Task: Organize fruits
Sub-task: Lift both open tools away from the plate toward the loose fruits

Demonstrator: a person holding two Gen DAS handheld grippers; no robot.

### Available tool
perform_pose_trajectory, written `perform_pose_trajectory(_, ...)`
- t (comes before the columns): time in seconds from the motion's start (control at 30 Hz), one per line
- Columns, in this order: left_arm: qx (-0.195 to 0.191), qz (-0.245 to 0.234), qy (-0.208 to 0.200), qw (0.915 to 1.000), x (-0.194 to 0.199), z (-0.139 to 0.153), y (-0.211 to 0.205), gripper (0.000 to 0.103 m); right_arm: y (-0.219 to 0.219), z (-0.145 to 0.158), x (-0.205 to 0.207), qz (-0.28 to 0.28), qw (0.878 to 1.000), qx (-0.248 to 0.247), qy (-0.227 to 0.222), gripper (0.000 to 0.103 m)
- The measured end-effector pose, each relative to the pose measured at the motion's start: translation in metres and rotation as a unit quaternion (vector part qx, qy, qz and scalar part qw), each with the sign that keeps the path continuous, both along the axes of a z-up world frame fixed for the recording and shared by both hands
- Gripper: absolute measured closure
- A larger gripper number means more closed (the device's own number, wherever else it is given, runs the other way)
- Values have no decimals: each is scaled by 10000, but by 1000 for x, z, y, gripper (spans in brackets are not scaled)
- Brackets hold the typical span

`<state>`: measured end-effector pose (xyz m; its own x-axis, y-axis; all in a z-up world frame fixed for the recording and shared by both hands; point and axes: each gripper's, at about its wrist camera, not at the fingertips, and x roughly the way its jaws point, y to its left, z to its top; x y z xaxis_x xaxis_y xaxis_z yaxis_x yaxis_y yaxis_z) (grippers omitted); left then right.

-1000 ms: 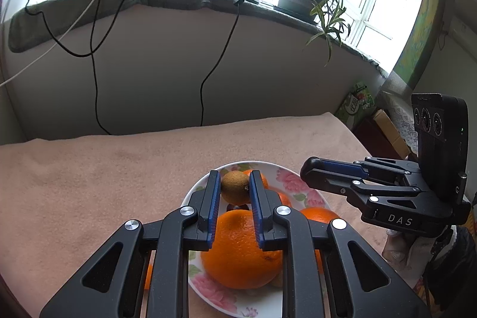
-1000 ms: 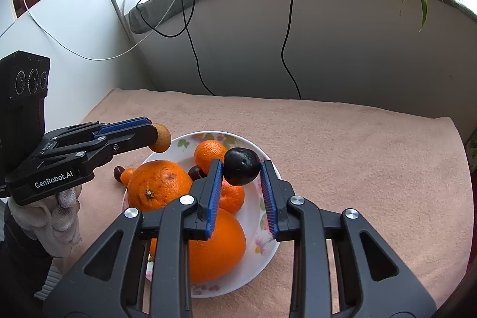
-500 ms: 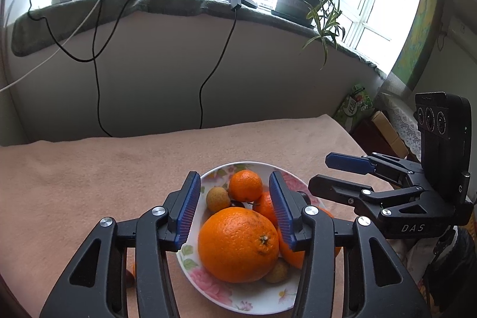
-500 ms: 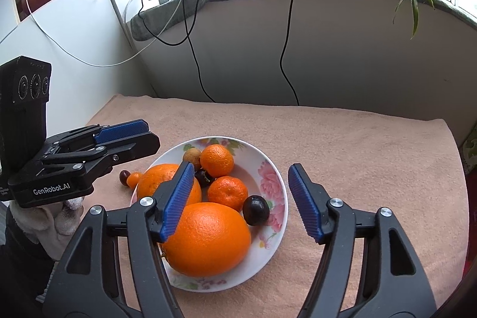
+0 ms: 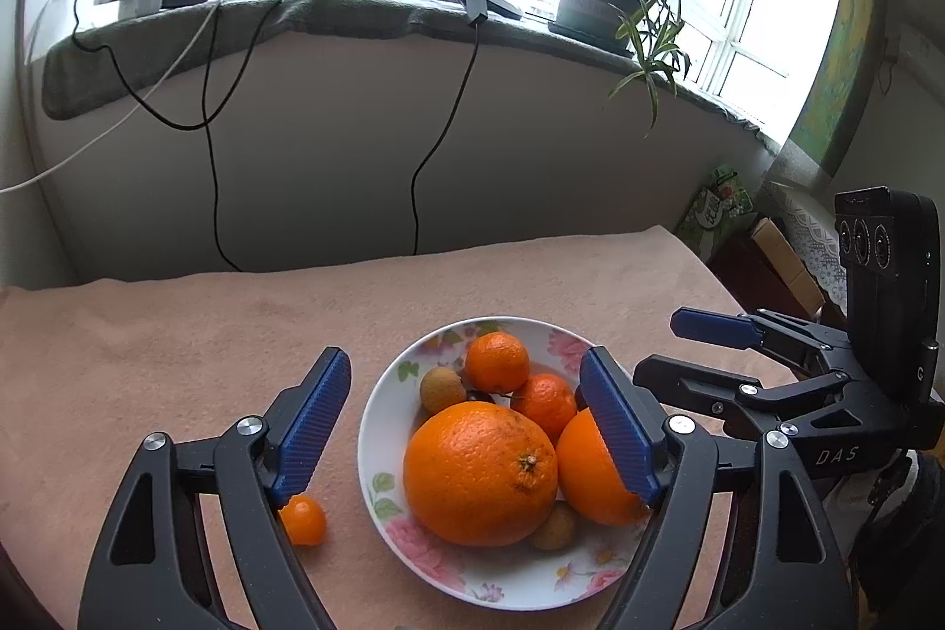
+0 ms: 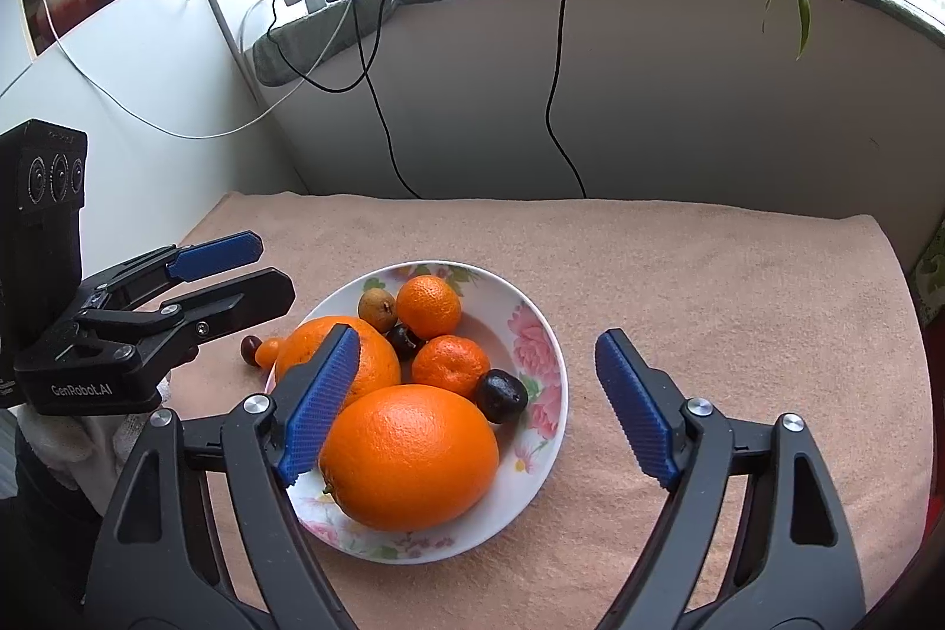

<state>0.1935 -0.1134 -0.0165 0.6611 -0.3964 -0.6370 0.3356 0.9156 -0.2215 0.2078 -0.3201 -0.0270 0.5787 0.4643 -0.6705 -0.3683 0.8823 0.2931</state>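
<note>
A flowered plate (image 5: pixel 378 429) on the pink cloth holds several fruits: two big oranges (image 5: pixel 478 470), two tangerines (image 5: pixel 496 361), a small brown fruit (image 5: pixel 440 388) and a dark plum (image 6: pixel 502 397). My left gripper (image 5: pixel 463 355) hovers over the plate's near left side. Its jaws are opening and no pad touches a fruit. My right gripper (image 6: pixel 478 338) hangs above the plate's near right side, its jaws also opening with nothing pressed between them. A small orange kumquat (image 5: pixel 304 518) and a dark berry (image 6: pixel 249 349) lie on the cloth left of the plate.
A low wall with a cloth-covered windowsill (image 5: pixel 354 16) stands behind the table, with black cables (image 5: pixel 431 146) hanging down it. A potted plant (image 5: pixel 596 4) sits on the sill. The table's right edge (image 5: pixel 709 270) drops off beside boxes.
The left gripper was shut on the small brown fruit and the right on the dark plum. Both jaws have spread wide, and both fruits now lie in the plate.
</note>
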Motion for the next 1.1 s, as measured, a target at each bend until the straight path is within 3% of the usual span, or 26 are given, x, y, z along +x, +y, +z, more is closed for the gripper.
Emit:
perform_pose_trajectory(0.33,7,45,-60,10000,-13,4,4,23,-10,4,-14,-324,9991,218,-147,18)
perform_pose_trajectory(0.57,41,61,-114,9999,-21,7,5,23,-11,4,-16,-481,9988,-9,-15,18)
perform_pose_trajectory(0.73,58,72,-152,9998,-27,9,6,23,-13,5,-20,-583,9983,-74,-33,10)
perform_pose_trajectory(1.1,245,152,-371,9989,-46,16,16,23,-12,7,-29,-660,9978,77,-40,9)
